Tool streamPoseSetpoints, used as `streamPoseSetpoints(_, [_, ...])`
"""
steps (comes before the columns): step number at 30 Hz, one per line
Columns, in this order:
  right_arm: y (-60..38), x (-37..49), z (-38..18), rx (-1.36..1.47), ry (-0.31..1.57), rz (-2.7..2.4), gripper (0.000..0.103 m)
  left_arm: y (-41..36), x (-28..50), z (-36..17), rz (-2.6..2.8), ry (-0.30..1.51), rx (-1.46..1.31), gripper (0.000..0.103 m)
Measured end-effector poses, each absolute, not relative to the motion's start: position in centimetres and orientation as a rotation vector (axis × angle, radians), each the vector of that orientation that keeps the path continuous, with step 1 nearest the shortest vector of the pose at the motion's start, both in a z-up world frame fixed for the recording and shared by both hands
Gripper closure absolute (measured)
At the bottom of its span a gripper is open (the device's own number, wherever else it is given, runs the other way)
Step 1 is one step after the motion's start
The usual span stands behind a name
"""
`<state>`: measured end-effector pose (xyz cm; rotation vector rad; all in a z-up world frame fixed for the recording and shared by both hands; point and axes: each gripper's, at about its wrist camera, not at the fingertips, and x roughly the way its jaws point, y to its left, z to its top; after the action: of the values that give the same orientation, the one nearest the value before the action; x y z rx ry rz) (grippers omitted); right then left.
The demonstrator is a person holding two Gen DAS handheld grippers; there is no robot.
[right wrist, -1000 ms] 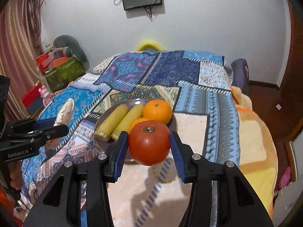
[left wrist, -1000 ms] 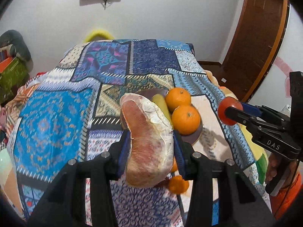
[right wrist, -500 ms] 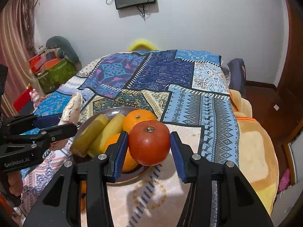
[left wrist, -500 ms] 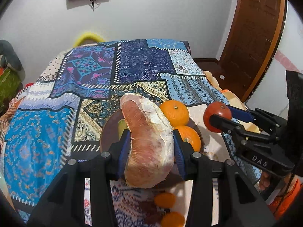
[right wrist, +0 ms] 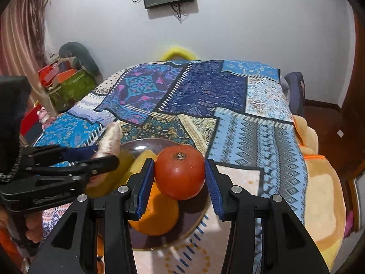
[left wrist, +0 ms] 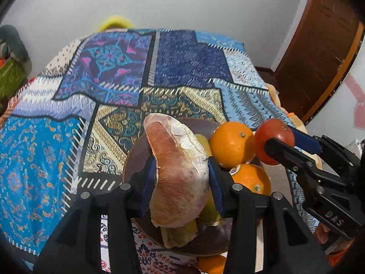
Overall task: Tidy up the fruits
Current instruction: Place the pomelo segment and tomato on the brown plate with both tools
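My left gripper (left wrist: 181, 182) is shut on a large pink pomelo wedge (left wrist: 180, 171) and holds it above the brown plate (left wrist: 134, 159). The plate holds two oranges (left wrist: 231, 145) and yellow-green fruit pieces (left wrist: 180, 235), partly hidden. My right gripper (right wrist: 180, 182) is shut on a red tomato (right wrist: 180, 174) above the plate's (right wrist: 198, 217) right half, over an orange (right wrist: 155, 217). The left gripper (right wrist: 100, 157) with the pomelo wedge (right wrist: 111, 140) shows at left in the right wrist view; the right gripper (left wrist: 277, 142) with the tomato (left wrist: 273, 137) shows at right in the left wrist view.
A patchwork quilt (left wrist: 68, 150) covers the bed. A small orange (left wrist: 211, 263) lies on it near the plate's front edge. A yellow blanket (right wrist: 324, 196) hangs at the right side. A wooden door (left wrist: 319, 45) stands at right, boxes (right wrist: 66, 84) at left.
Both grippers have moved forward and down over the plate, still holding their fruit. The tomato is now close beside the oranges.
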<state>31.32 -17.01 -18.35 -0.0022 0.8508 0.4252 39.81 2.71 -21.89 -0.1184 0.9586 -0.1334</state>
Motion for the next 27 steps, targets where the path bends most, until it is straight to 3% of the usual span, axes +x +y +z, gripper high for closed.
streamPoseSetpoints(4, [-16.3, 31.6, -18.6, -0.015, 0.854, 0.441, 0.061, 3.2, 39.6, -22.1, -0.142, 0.961, -0.141, 0.048])
streamPoseSetpoints(19, [-13.0, 32.1, -19.3, -0.081, 0.87, 0.476, 0.061, 6.7, 36.0, -20.5, -0.064, 0.887, -0.104, 0.047])
streamPoseSetpoints(27, [-12.3, 31.9, -19.4, -0.107, 0.871, 0.481, 0.056, 6.2, 35.2, -20.4, -0.073, 0.868, -0.089, 0.047])
